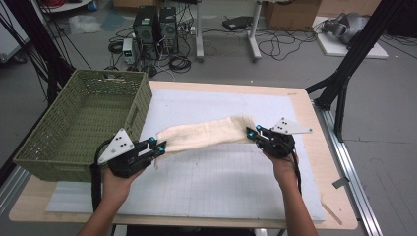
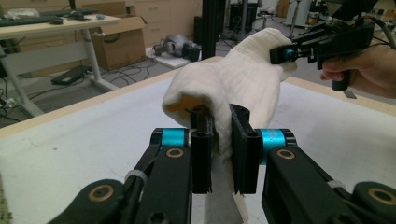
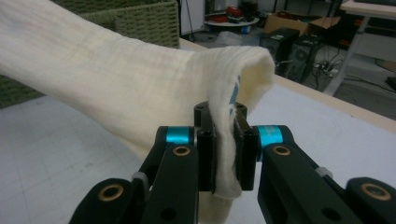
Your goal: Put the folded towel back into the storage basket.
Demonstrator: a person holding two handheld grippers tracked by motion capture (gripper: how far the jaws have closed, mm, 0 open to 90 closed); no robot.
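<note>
Cream cloth (image 1: 206,133), soft, light, sagging between my tongs: left gripper (image 1: 158,147) and right gripper (image 1: 253,133) each clamp an end hem, the sensible hold

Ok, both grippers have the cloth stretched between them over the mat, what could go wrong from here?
The cream cloth is pinched only at its ends: the left gripper and the right gripper each clamp a thin fold, so a hard pull might slip one out. The sagging middle could drag on the white mat. Swinging left, it might snag the green basket rim.
</note>
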